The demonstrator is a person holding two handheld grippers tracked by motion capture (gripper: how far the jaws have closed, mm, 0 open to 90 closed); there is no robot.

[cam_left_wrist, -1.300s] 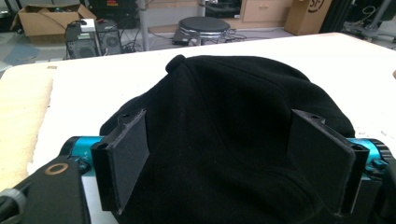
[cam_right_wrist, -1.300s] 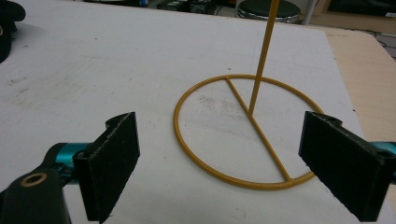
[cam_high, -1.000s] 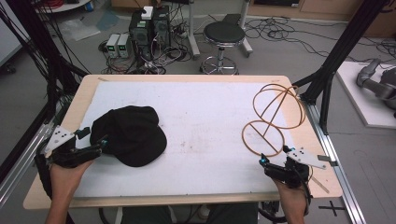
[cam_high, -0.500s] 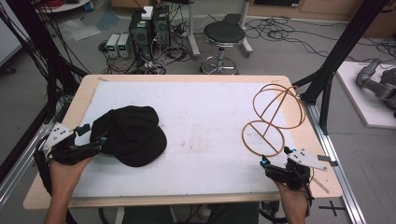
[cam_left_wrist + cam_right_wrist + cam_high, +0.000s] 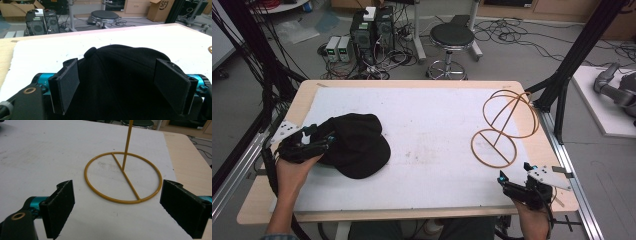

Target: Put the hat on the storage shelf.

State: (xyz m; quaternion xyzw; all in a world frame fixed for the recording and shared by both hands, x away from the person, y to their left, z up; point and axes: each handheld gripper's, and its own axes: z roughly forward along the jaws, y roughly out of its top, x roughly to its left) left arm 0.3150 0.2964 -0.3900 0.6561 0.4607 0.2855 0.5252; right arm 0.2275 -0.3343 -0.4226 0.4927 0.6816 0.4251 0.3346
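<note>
Black fabric cap (image 5: 354, 145) lies on the left part of the white counter (image 5: 432, 130), crown up. The left gripper (image 5: 314, 142) sits at the cap's near-left edge; in the left gripper view its fingers (image 5: 65, 85) stand wide apart with the cap (image 5: 117, 75) between them, and whether the pads touch the cloth cannot be told. The right gripper (image 5: 507, 182) rests near the counter's right front, fingers (image 5: 58, 203) also spread wide and holding nothing, aimed at the base ring of the yellow wire hat stand (image 5: 122, 180), which stands upright just beyond (image 5: 504, 127).

Step in hand, as judged: approach to grasp the cap. Next move calls for closing the left fingers on the cap's edge, lifting it clear, and carrying it toward the stand while the right gripper steadies the base ring.
</note>
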